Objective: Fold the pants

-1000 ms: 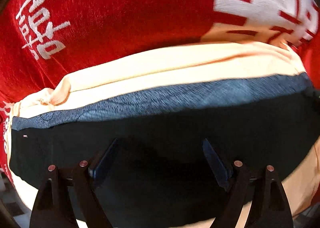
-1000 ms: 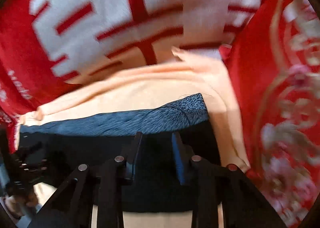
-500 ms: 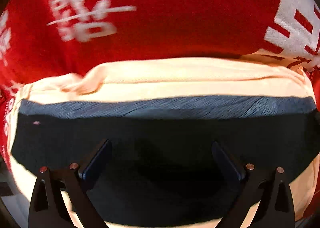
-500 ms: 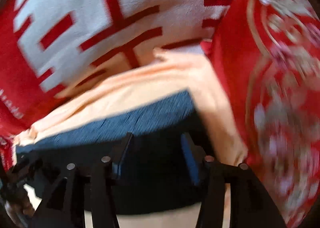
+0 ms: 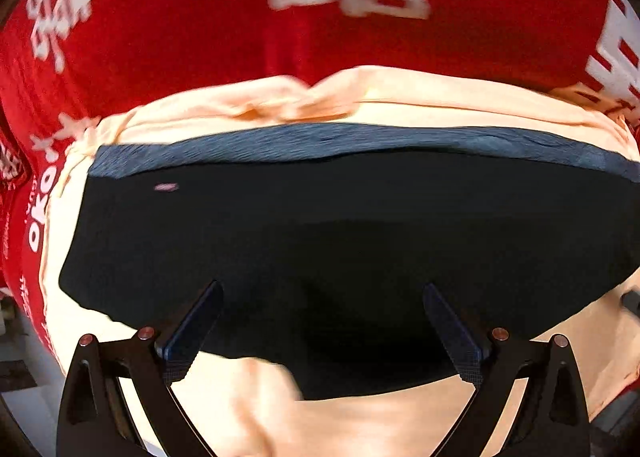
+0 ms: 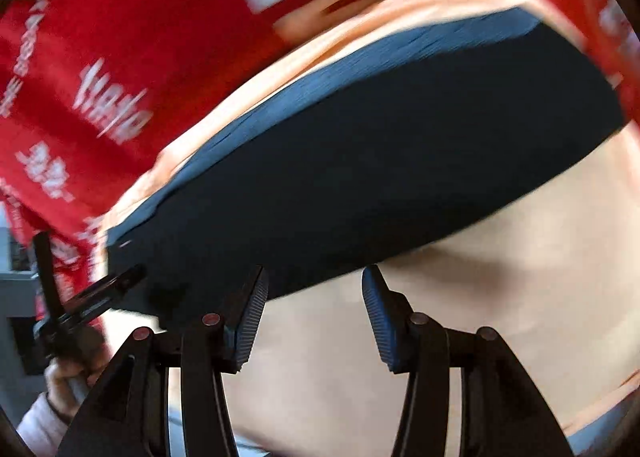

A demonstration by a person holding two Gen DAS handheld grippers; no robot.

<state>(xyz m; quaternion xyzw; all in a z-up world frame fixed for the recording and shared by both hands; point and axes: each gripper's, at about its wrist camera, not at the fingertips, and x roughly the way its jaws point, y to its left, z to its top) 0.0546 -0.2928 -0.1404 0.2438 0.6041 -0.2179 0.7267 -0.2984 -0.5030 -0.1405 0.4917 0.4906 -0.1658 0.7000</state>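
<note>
Both tongs (image 5: 320,327) (image 6: 314,311) apart, empty, having just widened; folded pants (image 5: 340,241) lie beyond tips.

White lettering on red cloth (image 5: 200,25) motion-blurred and illegible, dark pants (image 6: 380,153) smeared, left hand (image 6: 68,371) cut off at frame edge

The left wrist view looks nearly straight down from close above, its wide-apart black gripper fingers (image 5: 192,325) framing the lower edge. The right wrist view tilts down at a slant, equally near and blurred. Both share the folded dark navy fabric pants (image 5: 340,241) (image 6: 380,161) lying on a pale peach cloth (image 5: 400,417) (image 6: 500,289) over a red sheet with white lettering (image 5: 192,29) (image 6: 132,37).
</note>
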